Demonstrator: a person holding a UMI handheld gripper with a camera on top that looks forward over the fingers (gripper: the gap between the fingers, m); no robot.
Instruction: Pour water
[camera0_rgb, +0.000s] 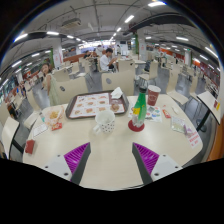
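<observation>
On a pale round table stands a green bottle with a yellow cap, and just left of it a white mug. Both are ahead of my gripper, beyond the fingertips. The gripper is open, its two purple pads wide apart with only bare tabletop between them. Nothing is held.
A tray of pastries lies behind the mug. A red cup stands at the back right, with small items and papers at the left. Chairs ring the table; a person sits farther back in the hall.
</observation>
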